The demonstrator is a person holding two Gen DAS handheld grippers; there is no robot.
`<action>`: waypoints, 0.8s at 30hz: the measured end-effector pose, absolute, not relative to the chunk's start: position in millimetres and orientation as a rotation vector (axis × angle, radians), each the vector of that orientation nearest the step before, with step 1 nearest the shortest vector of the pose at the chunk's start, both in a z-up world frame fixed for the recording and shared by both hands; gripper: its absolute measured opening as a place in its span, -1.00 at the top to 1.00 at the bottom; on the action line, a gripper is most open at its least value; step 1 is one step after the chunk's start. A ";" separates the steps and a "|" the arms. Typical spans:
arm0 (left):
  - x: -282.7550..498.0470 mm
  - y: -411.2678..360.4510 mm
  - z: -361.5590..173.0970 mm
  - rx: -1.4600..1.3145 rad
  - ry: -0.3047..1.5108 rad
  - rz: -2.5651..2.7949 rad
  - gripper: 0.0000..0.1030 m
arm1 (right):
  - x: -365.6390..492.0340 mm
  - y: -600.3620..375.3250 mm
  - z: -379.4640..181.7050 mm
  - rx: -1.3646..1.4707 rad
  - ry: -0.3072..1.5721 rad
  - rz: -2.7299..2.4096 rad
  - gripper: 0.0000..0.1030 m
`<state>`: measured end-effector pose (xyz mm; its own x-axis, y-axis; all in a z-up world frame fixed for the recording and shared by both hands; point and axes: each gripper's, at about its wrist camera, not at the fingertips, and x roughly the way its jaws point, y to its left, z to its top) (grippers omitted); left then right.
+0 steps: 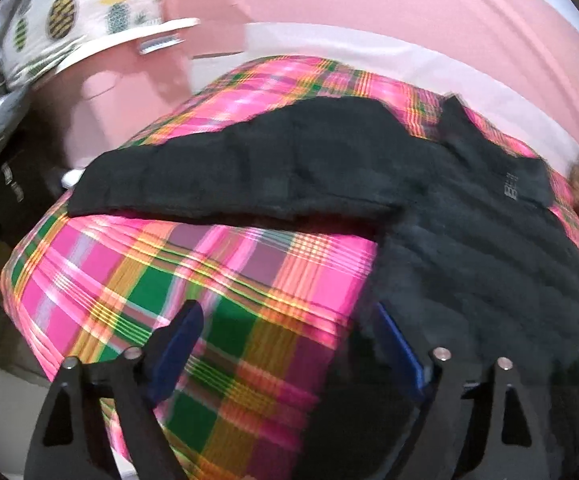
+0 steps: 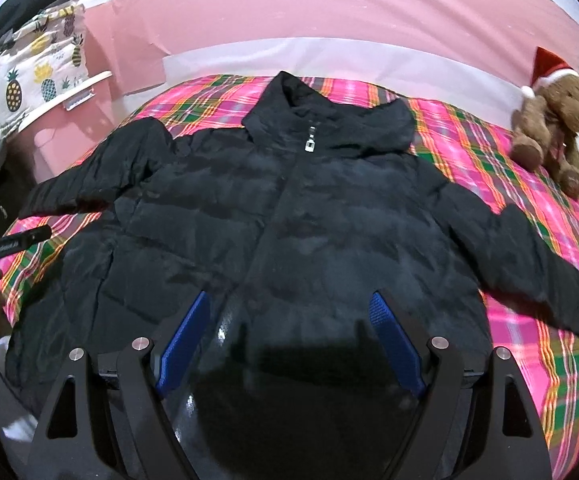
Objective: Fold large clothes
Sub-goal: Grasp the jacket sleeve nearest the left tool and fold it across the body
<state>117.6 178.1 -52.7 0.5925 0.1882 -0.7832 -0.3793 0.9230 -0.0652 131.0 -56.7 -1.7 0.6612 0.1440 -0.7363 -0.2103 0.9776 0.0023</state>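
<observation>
A black puffer jacket [image 2: 289, 220] lies front up and zipped on a pink plaid bedspread [image 2: 489, 148], both sleeves spread out to the sides. My right gripper [image 2: 289, 316] is open and empty, hovering over the jacket's lower front. In the left wrist view the jacket [image 1: 469, 232] fills the right side, with its left sleeve [image 1: 229, 168] stretched across the bedspread [image 1: 209, 280]. My left gripper [image 1: 289, 328] is open and empty, over the bedspread beside the jacket's left edge. The left gripper body [image 2: 9, 244] shows at the left edge of the right wrist view.
A brown teddy bear [image 2: 553, 120] in a red Santa hat sits at the bed's far right corner. A pineapple-print bag [image 2: 37, 76] stands on a pink shelf at the far left. A pink wall [image 2: 329, 12] runs behind the bed.
</observation>
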 end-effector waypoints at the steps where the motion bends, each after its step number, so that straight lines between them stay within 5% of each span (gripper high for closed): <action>1: 122.7 191.2 -57.4 -0.264 0.887 0.348 -0.54 | 137.4 -54.4 -3.9 -0.087 0.830 0.203 -0.59; 19: 158.6 339.0 -99.8 -0.578 0.769 0.532 -0.52 | 193.7 -60.1 -41.1 -0.122 0.910 0.151 -0.59; 22: 168.5 342.6 -101.1 -0.558 0.760 0.535 -0.13 | 196.3 -67.9 -46.3 -0.118 0.922 0.129 -0.59; 24: 174.1 343.4 -97.3 -0.558 0.752 0.525 0.48 | 197.0 -74.4 -49.5 -0.117 0.928 0.112 -0.59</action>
